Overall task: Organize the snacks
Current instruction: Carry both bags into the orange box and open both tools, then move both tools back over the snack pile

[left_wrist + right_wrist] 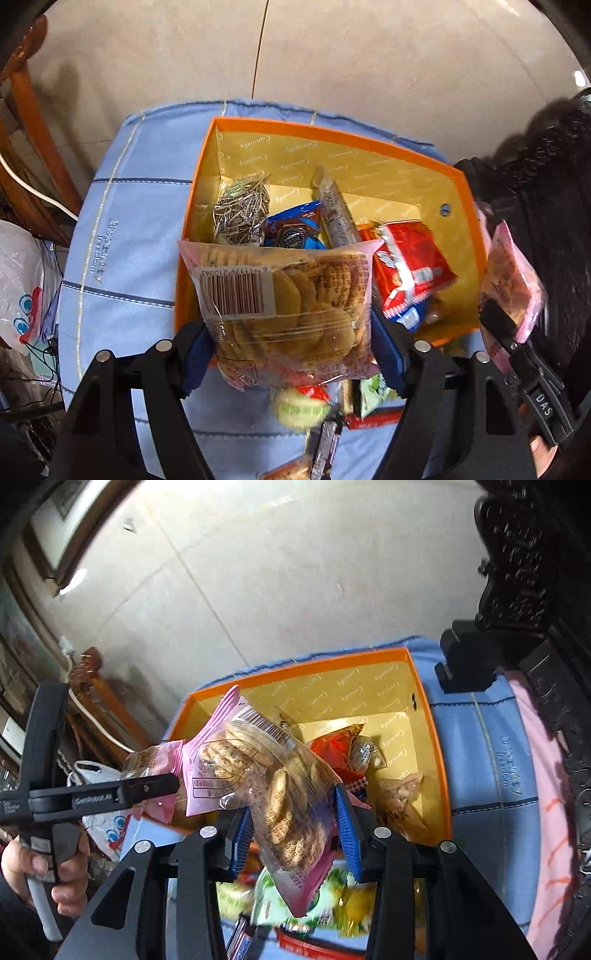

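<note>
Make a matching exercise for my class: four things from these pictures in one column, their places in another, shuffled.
Things:
1. left tongs
2. right tongs
3. red wrapper
4. green-labelled round snack

Places:
A. inside the orange box
B. on the blue cloth, outside the box
C. closed on a barcode-up biscuit pack
D. closed on a tilted biscuit pack

Pairs: 1-C, 2-D, 3-A, 4-B

- The box (466, 206) is open on top; its far right floor (400, 738) is bare.
- Snacks (295, 225) fill its near left part.
- Loose packets (343, 402) lie before the box.

Clamped cookie packs (284, 306) above orange box (332, 134)
</note>
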Demonstrator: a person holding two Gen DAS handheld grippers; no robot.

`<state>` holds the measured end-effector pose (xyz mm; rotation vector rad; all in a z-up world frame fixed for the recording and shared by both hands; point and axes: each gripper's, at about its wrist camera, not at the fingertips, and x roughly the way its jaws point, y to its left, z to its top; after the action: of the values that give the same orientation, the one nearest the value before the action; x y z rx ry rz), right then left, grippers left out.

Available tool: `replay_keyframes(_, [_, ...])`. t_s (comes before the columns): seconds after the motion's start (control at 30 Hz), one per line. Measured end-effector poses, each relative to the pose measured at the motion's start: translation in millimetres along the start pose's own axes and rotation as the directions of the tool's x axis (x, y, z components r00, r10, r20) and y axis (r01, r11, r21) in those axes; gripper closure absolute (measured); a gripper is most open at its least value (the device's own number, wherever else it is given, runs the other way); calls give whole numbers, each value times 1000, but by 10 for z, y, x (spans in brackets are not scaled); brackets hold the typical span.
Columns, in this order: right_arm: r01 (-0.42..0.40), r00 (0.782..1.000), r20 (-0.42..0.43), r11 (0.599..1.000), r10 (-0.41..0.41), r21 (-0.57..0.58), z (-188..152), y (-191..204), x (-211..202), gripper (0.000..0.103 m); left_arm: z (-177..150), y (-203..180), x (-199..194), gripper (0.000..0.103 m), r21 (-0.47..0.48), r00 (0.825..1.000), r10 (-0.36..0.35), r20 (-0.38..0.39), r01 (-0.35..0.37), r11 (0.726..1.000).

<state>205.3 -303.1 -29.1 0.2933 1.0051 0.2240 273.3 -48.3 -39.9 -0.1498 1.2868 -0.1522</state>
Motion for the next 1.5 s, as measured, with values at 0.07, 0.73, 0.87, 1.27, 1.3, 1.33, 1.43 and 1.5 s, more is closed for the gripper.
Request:
replay_keyframes(0.07, [20, 1000, -18, 1000, -20, 21, 8, -24, 161, 60, 41, 29, 111, 20, -25, 1000, 26, -5, -26, 999])
replay_keyframes(0.73, [51, 997, -59, 992, -45, 114, -946, -144, -427, 25, -880, 277, -388, 4, -25, 996, 59, 64, -58, 998])
replay_keyframes(0.87, [22, 993, -116, 988, -5, 154, -1352, -142, -537, 22, -1274, 325, -377, 4, 8, 997, 70, 35, -70, 998])
replay_keyframes(1.27, [-155, 939, -337, 963, 74, -221, -2582, 828, -456, 19, -2363, 755, -14, 4, 35, 979, 109, -171, -105, 994])
replay_keyframes(1.3, [-160, 938, -342, 953, 65, -258, -2636, 903, -431, 19, -2396, 783, -4, 4, 37, 977, 118, -179, -113, 993])
replay_keyframes(1.33, [-168, 936, -346, 940, 58, -298, -2689, 981, -396, 19, -2411, 806, 2, 4, 34, 976, 122, -181, -118, 992])
replay_keyframes(1.43, [-148, 941, -338, 913, 12, -380, -2779, 1095, -306, 19, -2455, 910, -33, 4, 16, 975, 133, -177, -133, 991])
replay_keyframes(1.5, [-137, 945, -328, 895, -11, -424, -2809, 1163, -208, 19, -2472, 969, -57, 4, 10, 974, 145, -176, -146, 989])
